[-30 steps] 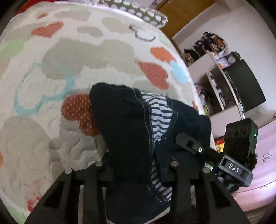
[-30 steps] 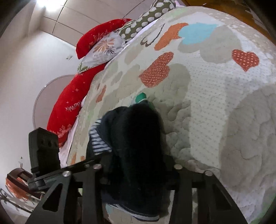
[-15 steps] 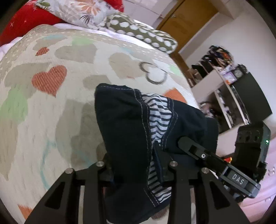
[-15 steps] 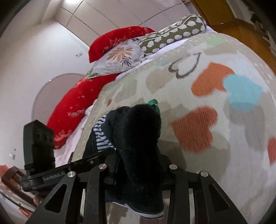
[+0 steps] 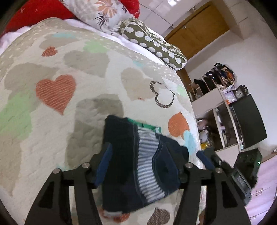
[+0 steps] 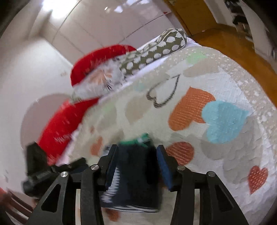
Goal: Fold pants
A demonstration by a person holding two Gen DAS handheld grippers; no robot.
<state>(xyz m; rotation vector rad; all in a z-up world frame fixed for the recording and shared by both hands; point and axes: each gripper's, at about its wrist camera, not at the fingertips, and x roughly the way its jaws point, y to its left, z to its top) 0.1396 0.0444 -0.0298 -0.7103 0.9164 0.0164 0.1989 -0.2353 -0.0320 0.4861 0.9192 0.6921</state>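
Pants [image 5: 138, 166]: a small dark navy pair, bunched into a folded bundle on the quilt near the foot end of the bed; a striped blue-and-white lining shows down the middle and a green band runs along the far edge.
Left tool [image 5: 148, 162]: its jaws are opening; the blue pads stand on either side of the bundle with cloth between them, and the left pad looks clear of the fabric. On the right side I cannot tell whether the pad touches.
Right tool [image 6: 136, 166]: its jaws are opening as well; the pants [image 6: 136, 174] sit between the two blue pads, and a gap shows beside the right pad. The picture is smeared, so contact on the left pad is unclear.
Both tools: they come at the bundle from opposite sides, each showing as a black shape at the edge of the other's view.
Quilt [image 5: 52, 121]: cream, stitched, patterned with hearts in orange, grey, green and light blue; it covers the bed under the pants.
Pillows: a green one with white spots [image 5: 152, 45] lies at the head of the bed, a floral one [image 5: 102, 15] just beside it, and a red cushion [image 5: 34, 13] behind them.
Room: a wooden door [image 5: 195, 34] stands past the bed, and shelves [image 5: 216, 110] crowded with small things line the wall, a dark screen [image 5: 249, 121] next to them.
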